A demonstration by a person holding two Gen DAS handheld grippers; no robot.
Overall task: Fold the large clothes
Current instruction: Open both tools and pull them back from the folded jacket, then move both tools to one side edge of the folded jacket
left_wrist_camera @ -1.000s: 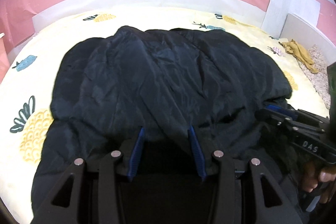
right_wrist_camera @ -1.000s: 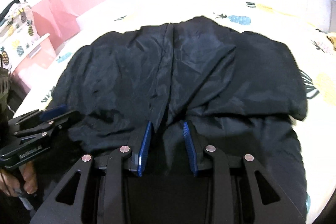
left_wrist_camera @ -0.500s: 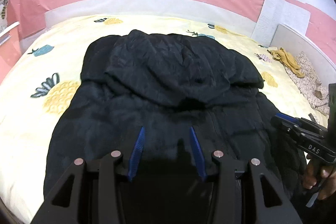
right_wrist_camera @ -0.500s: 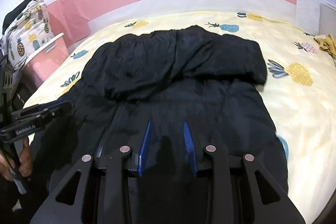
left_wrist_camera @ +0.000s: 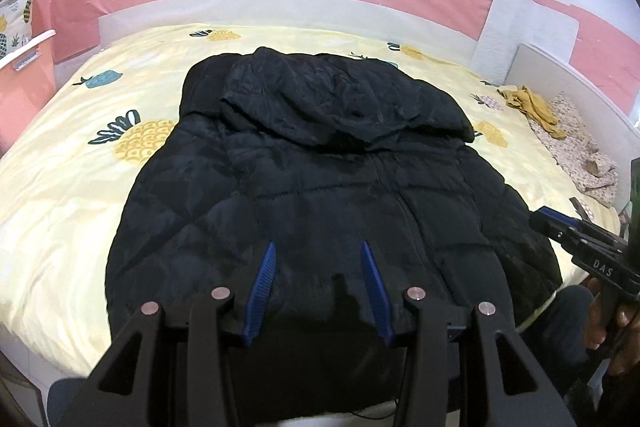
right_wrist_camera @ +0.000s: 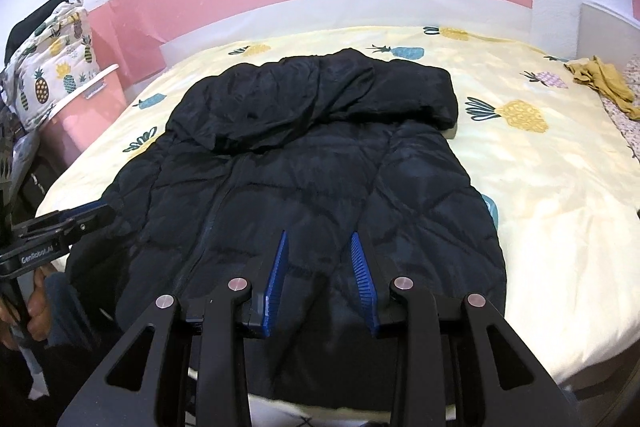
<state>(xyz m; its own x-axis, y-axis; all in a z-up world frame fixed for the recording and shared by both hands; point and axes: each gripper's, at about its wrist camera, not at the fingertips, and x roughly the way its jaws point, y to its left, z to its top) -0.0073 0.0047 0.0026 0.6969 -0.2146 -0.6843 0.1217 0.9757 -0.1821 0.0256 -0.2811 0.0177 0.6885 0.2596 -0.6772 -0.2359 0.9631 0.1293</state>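
Note:
A large black quilted jacket [left_wrist_camera: 320,179] lies flat on the pineapple-print bed sheet [left_wrist_camera: 72,163], its near hem at the bed's front edge. Its far part is folded over into a thick band [left_wrist_camera: 340,103] across the top. My left gripper [left_wrist_camera: 318,245] hovers over the jacket's near half, open, with nothing between its blue pads. My right gripper [right_wrist_camera: 319,234] is likewise open and holds nothing above the same jacket [right_wrist_camera: 304,171]. Each gripper shows in the other's view: the right gripper [left_wrist_camera: 560,223] at the jacket's right edge, the left gripper [right_wrist_camera: 80,217] at its left edge.
A mustard-yellow cloth [left_wrist_camera: 532,107] lies at the bed's right side beside a white panel [left_wrist_camera: 560,75]. A pink bin [right_wrist_camera: 92,103] with pineapple-print bedding [right_wrist_camera: 52,67] on it stands left of the bed. A pink and white wall runs behind.
Both grippers have drawn back from the folded band toward the bed's front edge and risen a little. The folded layer stays on the jacket's far half.

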